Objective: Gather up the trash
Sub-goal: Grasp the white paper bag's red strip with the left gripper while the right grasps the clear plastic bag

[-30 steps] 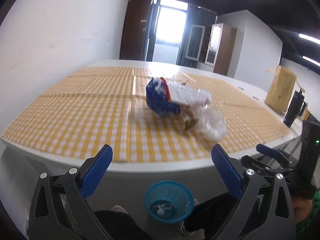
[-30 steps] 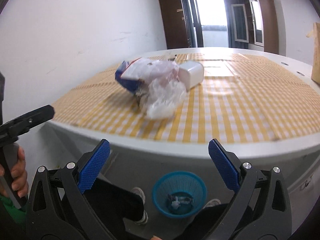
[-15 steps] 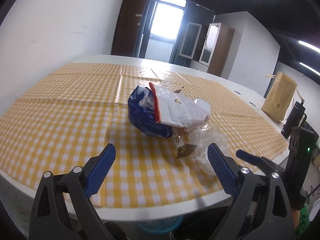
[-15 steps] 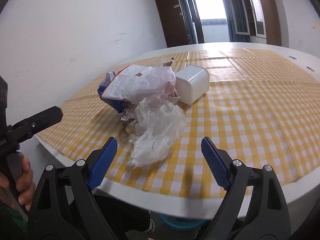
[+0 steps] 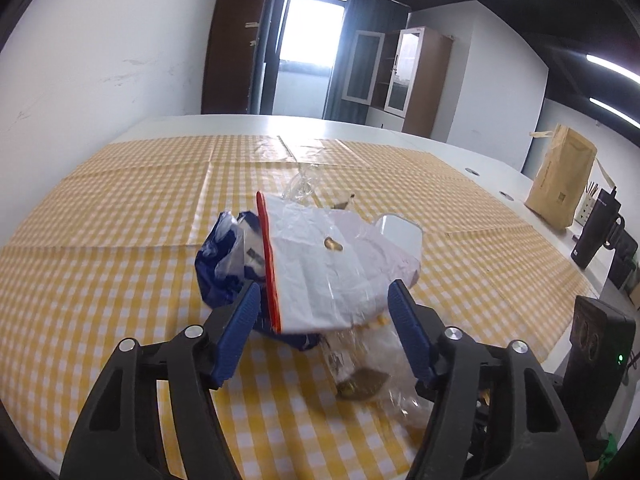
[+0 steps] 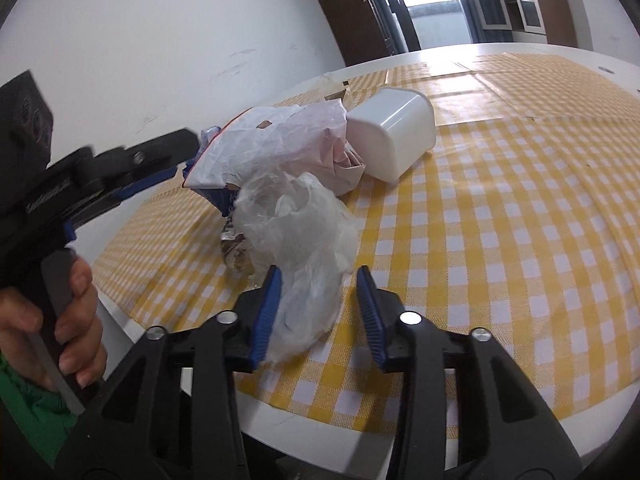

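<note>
Black plastic claw (image 6: 319, 312), ribbed blue pads (image 6: 268, 312), silver screws, green sleeve (image 6: 24, 420)

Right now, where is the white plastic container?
In the right wrist view, the white plastic container lies tipped on the checked tablecloth, right of the white paper bag.

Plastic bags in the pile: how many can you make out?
2: a crumpled clear bag at the near edge, between the right gripper fingers, and a white bag with a red strip on top. More may be hidden underneath.
</note>
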`<state>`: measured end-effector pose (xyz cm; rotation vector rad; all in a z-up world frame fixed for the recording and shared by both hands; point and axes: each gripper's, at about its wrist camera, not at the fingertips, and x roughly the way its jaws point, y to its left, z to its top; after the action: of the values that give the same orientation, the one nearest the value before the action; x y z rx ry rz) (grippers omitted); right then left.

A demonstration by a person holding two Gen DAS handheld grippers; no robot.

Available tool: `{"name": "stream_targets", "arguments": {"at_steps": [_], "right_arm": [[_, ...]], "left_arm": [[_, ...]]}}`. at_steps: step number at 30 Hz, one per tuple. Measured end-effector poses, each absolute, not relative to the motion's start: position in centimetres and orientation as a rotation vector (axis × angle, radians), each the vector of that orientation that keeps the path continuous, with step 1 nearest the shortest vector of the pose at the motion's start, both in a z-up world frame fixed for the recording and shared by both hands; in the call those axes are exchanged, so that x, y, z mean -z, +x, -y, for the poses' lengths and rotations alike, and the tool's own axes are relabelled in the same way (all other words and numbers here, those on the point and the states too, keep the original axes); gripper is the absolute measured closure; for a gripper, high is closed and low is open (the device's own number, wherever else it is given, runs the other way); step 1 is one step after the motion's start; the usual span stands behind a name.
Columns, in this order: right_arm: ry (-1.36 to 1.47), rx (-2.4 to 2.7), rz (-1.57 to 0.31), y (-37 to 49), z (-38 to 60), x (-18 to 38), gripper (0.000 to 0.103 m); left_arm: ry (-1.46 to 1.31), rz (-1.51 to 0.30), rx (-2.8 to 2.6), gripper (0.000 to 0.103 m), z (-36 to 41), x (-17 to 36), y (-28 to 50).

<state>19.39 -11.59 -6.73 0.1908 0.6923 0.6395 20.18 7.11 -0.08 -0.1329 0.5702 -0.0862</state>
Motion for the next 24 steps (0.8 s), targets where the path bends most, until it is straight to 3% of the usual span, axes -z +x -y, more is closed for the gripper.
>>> {"name": "stream_targets", "arguments": {"at_steps": [8,12,13,14,17,24], "right_arm": [[0.213,-0.65,-0.68,19.6,12.3,6.5,0.087],[0.203,-0.642,-0.667,19.5,12.5,6.3,0.089],[0.202,-0.641,-0.667,19.4,12.5,6.4,0.09],[0.203,-0.64,-0.665,19.4,12.6,6.4,0.09],[0.187,-0.631,-0.645,18.8,12.7,5.9,0.092],[0.182,-0.609,-0.59,17.0,14.0,4.1,0.092]], "left_arm": [[-0.126,-0.618,0.083,0.049,-8.0,0.5,22.8],[-0.151,-0.656,0.083,0.081,-8.3,1.7,23.7],[-0.152,-0.646,0.076,0.092,-8.3,1.7,23.6],[-0.156,-0.635,0.083,0.096,-8.3,1.6,23.4],[-0.156,-0.601,0.092,0.101,-7.8,0.9,22.8],[-0.146,-0.464,0.107,0.102,-7.3,-2.9,19.6]]}}
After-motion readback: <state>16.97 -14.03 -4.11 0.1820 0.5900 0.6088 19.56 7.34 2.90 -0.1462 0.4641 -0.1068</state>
